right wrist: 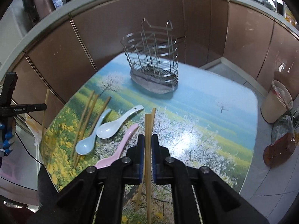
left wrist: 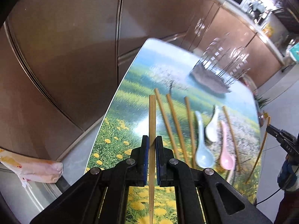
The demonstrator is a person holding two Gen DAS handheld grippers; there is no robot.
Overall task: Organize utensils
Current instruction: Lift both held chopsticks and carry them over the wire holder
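My left gripper (left wrist: 152, 141) is shut on a bamboo chopstick (left wrist: 152, 115) and holds it above the table. My right gripper (right wrist: 147, 140) is shut on another chopstick (right wrist: 148, 125), with a second chopstick (right wrist: 153, 113) lying just under it on the table. Three chopsticks (right wrist: 89, 112) lie at the table's left. A blue spoon (right wrist: 89, 141), a white spoon (right wrist: 114, 125) and a pink spoon (right wrist: 121, 145) lie beside them. The wire utensil holder (right wrist: 153, 63) stands empty at the far side. The spoons also show in the left wrist view (left wrist: 202, 149).
The table (right wrist: 205, 112) has a printed meadow top and stands against brown cabinets (right wrist: 74, 43). A bin (right wrist: 276, 102) and a bag with a red-brown bottle (right wrist: 280, 149) are on the floor at the right. A plastic bag (left wrist: 31, 166) lies on the floor at the left.
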